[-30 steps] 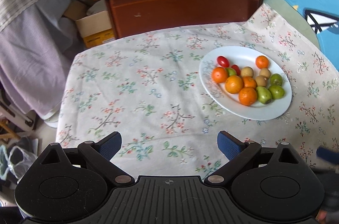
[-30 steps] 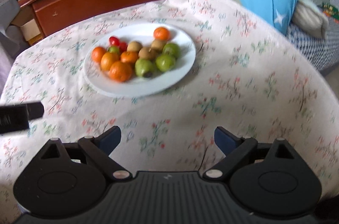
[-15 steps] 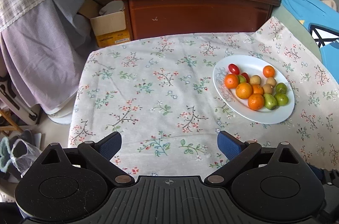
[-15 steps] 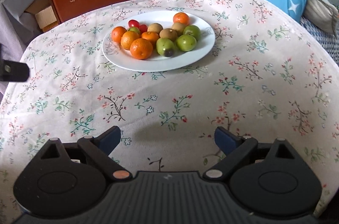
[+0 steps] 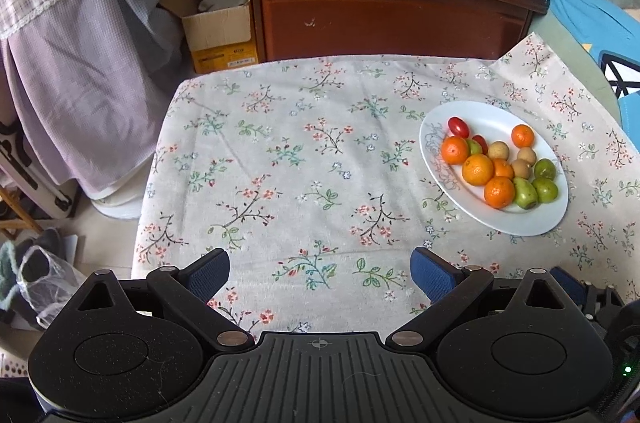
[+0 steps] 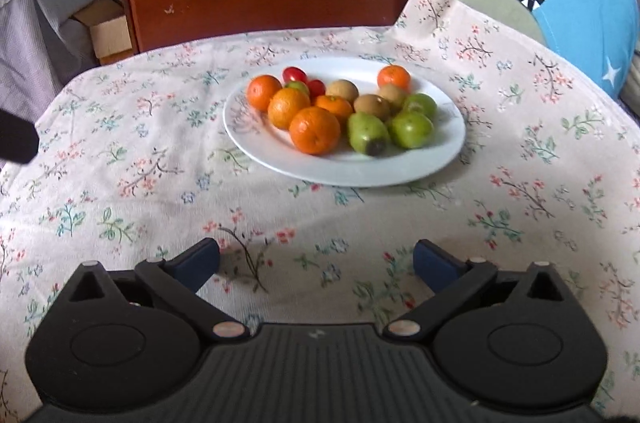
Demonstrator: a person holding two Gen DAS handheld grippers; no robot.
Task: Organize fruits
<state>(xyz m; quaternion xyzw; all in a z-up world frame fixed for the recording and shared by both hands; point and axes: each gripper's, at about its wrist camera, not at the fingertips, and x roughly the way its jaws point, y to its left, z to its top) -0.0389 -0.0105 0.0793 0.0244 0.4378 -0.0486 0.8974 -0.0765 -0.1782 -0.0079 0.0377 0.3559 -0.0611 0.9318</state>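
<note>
where floral cloth (image 6: 360,223) drapes, glossy round fruits (image 6: 315,129) fill an oval plate (image 6: 360,175).

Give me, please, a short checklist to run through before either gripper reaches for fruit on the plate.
1. Right gripper open, nothing between its fingers; jaws have just been opening: ok.
2. Left gripper open and empty: ok.
3. Plate flat on the tablecloth, fully in view: ok.
4. Nearest orange unobstructed from the front: ok.
5. Fruit separated by kind: not ok, all piled together.
6. A second dish for sorting: cannot tell, none in view.
</note>
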